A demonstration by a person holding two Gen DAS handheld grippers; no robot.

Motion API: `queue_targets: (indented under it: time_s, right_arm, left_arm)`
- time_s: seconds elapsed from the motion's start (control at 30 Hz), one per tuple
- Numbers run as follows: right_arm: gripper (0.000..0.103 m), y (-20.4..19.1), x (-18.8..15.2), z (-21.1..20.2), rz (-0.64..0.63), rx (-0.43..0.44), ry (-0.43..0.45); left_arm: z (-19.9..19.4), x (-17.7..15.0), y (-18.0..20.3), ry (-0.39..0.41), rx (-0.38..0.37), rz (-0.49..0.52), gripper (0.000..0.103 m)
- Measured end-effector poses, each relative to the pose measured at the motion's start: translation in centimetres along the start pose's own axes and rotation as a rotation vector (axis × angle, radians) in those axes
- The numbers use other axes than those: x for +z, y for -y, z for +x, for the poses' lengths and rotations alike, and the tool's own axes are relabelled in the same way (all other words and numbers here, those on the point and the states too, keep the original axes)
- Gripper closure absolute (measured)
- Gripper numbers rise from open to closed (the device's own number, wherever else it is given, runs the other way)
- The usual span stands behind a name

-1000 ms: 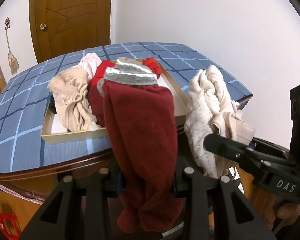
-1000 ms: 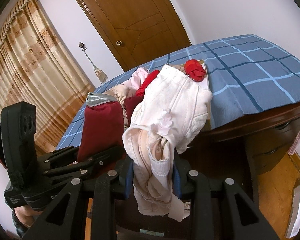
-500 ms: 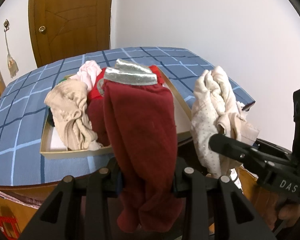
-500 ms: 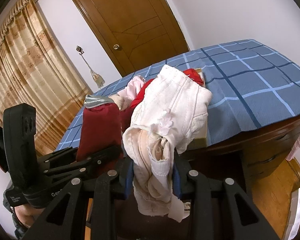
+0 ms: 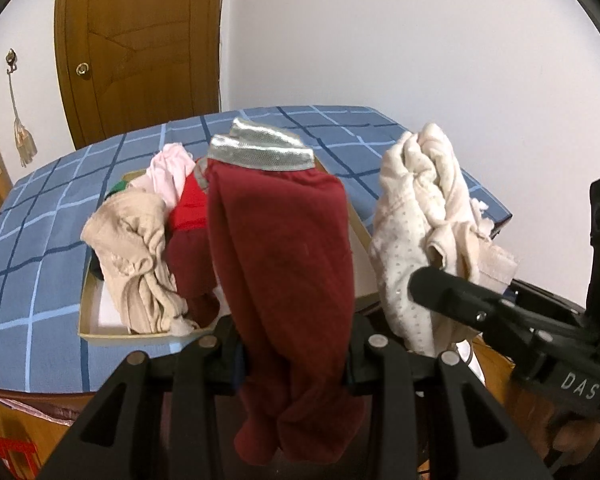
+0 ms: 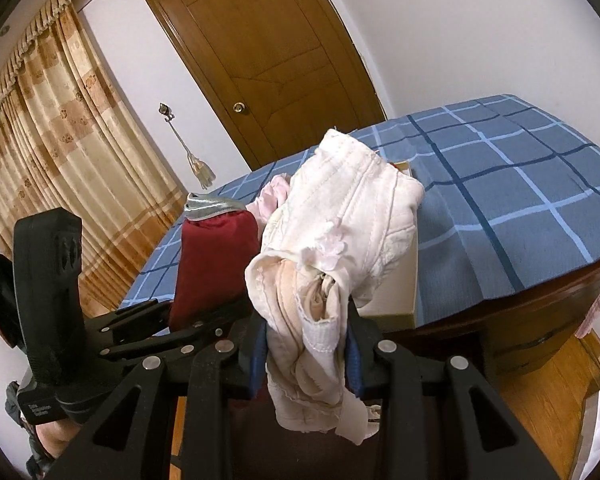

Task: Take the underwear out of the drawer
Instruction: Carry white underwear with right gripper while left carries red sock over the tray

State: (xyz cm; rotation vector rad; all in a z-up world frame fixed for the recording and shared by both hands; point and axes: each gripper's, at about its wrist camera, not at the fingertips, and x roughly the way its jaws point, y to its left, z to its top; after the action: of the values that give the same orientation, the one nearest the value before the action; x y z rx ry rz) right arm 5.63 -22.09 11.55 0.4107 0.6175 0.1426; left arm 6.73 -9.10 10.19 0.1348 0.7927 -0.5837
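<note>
1. The left gripper [image 5: 292,356] is clamping its jaws on the dark red underwear [image 5: 284,264], carrying it clear of the drawer.
2. The right gripper [image 6: 306,354] is clamping the cream underwear [image 6: 340,240] likewise, both tools pointing downward, side by side.
3. Beyond, the drawer [image 5: 140,334] is resting on the table [image 5: 32,240], more garments lying inside.

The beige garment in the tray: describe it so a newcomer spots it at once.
On the blue checked tablecloth sits a shallow tan tray piled with underwear. The beige garment slumps over the tray's left front corner. It is crumpled, ribbed and tan, unlike the pink piece and red ones behind.
</note>
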Motion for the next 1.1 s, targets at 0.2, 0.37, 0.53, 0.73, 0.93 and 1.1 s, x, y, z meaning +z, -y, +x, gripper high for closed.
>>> queue_targets:
  time_s: [0.2,0.37,0.53,0.73,0.93,1.1]
  right_arm:
    - [0.068,0.4,1.0,0.3,0.008,-0.004,0.016]
    - [0.068,0.6,2.1,0.5,0.006,-0.01,0.037]
    - [0.068,0.7,3.0,0.9,-0.003,-0.024,0.047]
    - [0.068,1.3,3.9,1.7,0.003,-0.049,0.049]
    - [0.068,1.5,4.9,2.6,-0.001,-0.068,0.052]
    - [0.068,1.5,5.6,3.5,-0.007,-0.074,0.045]
  left_arm:
    - [0.3,1.2,0.1,0.018,0.015,0.001,0.069]
    - [0.8,2.2,0.1,0.034,0.046,0.003,0.069]
    - [1.5,2.7,0.0,0.036,0.055,0.0,0.069]
    - [2.9,3.6,-0.2,0.028,0.076,-0.005,0.069]
    - [4.2,4.9,-0.4,0.026,0.083,0.0,0.069]
    - [5.1,5.3,-0.7,0.019,0.079,-0.008,0.069]
